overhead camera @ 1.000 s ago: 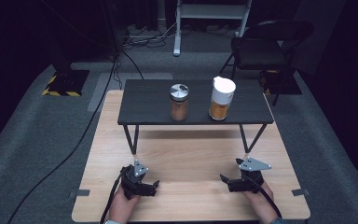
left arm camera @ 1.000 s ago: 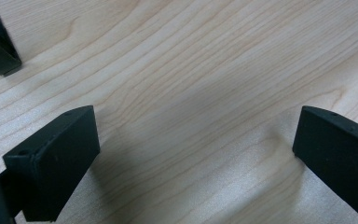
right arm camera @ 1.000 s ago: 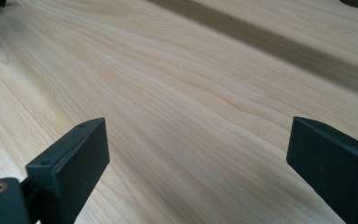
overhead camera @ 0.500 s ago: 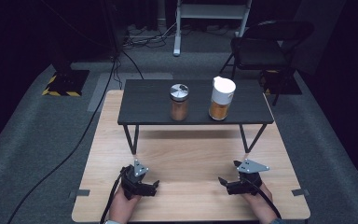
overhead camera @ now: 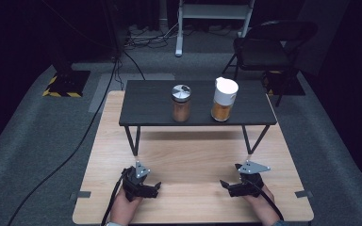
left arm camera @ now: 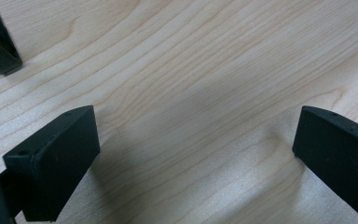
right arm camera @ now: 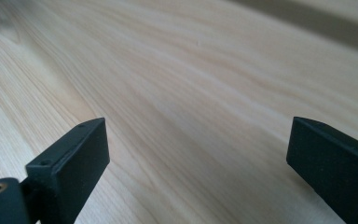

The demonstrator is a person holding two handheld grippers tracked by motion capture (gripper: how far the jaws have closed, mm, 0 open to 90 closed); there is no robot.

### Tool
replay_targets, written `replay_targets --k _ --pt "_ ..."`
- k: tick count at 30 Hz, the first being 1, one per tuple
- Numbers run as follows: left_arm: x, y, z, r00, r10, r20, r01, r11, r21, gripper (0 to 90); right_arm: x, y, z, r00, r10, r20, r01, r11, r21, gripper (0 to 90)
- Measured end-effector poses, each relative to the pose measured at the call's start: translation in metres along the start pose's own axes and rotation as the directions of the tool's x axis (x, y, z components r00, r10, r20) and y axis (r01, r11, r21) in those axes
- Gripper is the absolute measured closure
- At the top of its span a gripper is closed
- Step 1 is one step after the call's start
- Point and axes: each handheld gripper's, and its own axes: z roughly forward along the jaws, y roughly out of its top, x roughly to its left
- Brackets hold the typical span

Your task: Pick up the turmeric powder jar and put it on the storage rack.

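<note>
Wood table (overhead camera: 188, 155), light grain, taped corners; carpet floor (overhead camera: 28, 141) around it. Folding chair (overhead camera: 268, 47) at 1 o'clock beyond the table, yellow/black striped base plate (overhead camera: 66, 84) at 10 o'clock.
Black shelf (overhead camera: 146, 106) on thin legs stands across the far half of the table, 12 o'clock from the hands.
On the shelf: jar w/ white lid (overhead camera: 224, 99), orange-brown contents, right of centre; shaker w/ metal cap (overhead camera: 181, 103), brown contents, just beside it at its 9 o'clock, apart. No label or writing legible on either.
Left gripper (overhead camera: 154, 186) at 7 o'clock, near the table's front edge, low over the wood; jaws spread wide, nothing between (left gripper view: bare wood).
Right gripper (overhead camera: 225, 184) at 5 o'clock, same: jaws wide apart, empty, bare wood between.
Grippers well apart from each other & from the shelf.
</note>
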Motion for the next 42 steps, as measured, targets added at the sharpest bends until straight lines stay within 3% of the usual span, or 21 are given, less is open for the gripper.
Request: replay_targets --k 4,6,42 --pt "0.000 0.000 0.000 1.0000 0.000 0.000 0.000 1.0000 0.000 0.3 -0.003 0.004 0.010 0.9999 0.014 -0.002 -0.014 0.9966 0.081 3.2" --pt "0.000 0.000 0.000 1.0000 0.000 0.000 0.000 1.0000 0.000 0.2 0.002 0.003 0.012 0.9993 -0.031 0.022 0.029 0.9959 0.085 2.1" --pt "-0.003 0.001 0.001 1.0000 -0.005 -0.001 0.005 1.0000 -0.001 0.1 0.001 0.004 0.013 0.9992 -0.039 0.011 0.038 0.9953 0.090 0.5"
